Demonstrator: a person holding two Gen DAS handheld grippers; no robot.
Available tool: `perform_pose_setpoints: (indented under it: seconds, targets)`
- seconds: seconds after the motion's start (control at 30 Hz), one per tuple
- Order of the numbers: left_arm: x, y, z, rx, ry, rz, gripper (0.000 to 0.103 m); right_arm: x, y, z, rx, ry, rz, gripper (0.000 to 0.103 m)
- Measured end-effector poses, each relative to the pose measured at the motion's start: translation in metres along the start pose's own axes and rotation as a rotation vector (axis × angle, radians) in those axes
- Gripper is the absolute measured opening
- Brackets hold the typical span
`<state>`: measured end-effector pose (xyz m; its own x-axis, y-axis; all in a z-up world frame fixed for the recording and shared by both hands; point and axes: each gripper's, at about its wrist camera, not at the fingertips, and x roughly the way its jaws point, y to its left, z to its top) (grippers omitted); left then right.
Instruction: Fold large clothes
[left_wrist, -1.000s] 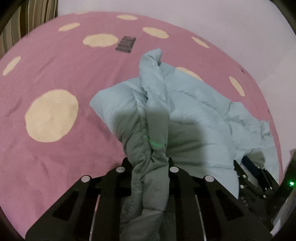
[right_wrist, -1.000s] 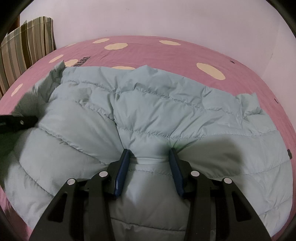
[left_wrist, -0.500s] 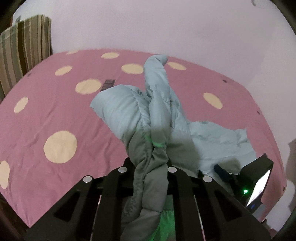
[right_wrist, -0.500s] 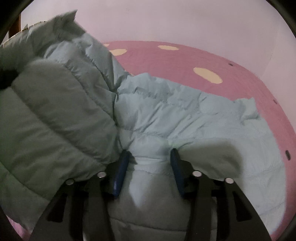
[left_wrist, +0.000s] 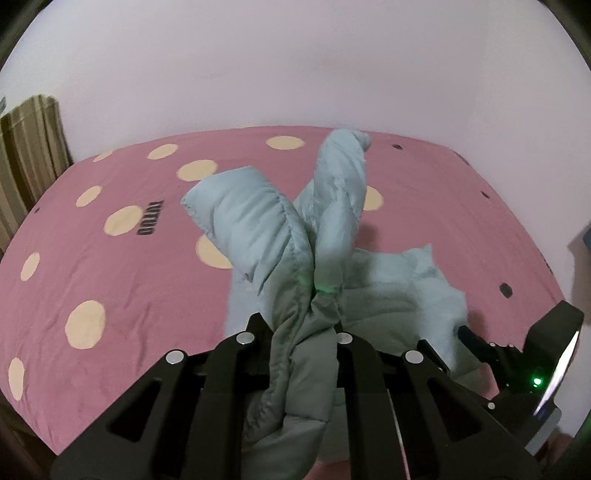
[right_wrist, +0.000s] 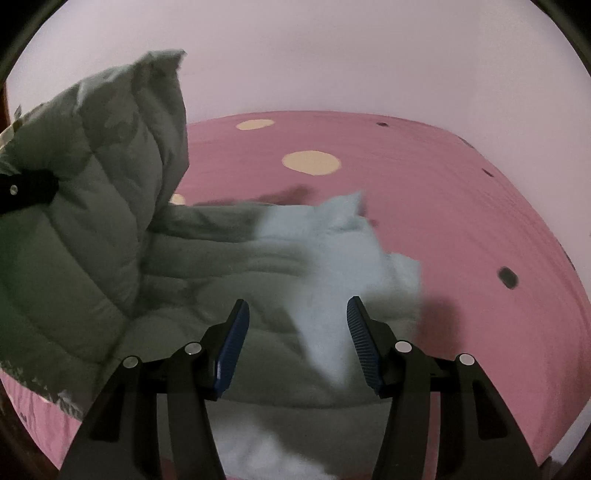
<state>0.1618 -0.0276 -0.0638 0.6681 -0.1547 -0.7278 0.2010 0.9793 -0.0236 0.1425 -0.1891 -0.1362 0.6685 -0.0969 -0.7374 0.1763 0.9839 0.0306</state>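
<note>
The left gripper kept pinching a bunched fold of the pale blue puffer jacket, while the right gripper had just spread, apparently releasing the padding lying blurred between its jaws.

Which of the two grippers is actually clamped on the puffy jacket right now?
The left gripper, shut on a bunched fold of the light blue jacket. The right gripper stands open, its blue pads clear of the fabric.
</note>
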Motion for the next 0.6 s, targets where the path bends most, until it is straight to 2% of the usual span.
perform_pose_setpoints:
  seconds: [0.3,0.47,0.6]
  targets:
    - [0.048,-0.092,-0.029,0.1,0.088,-0.034,0.01,0.005,-0.075,-0.008,0.108,0.018,-0.054,0.055]
    - [0.072,-0.121,-0.052,0.14,0.119,-0.017,0.01,0.015,-0.104,-0.013,0.155,0.036,-0.08,0.055]
    - [0.08,-0.132,-0.061,0.16,0.113,0.003,0.01,0.016,-0.11,-0.017,0.166,0.042,-0.088,0.055]
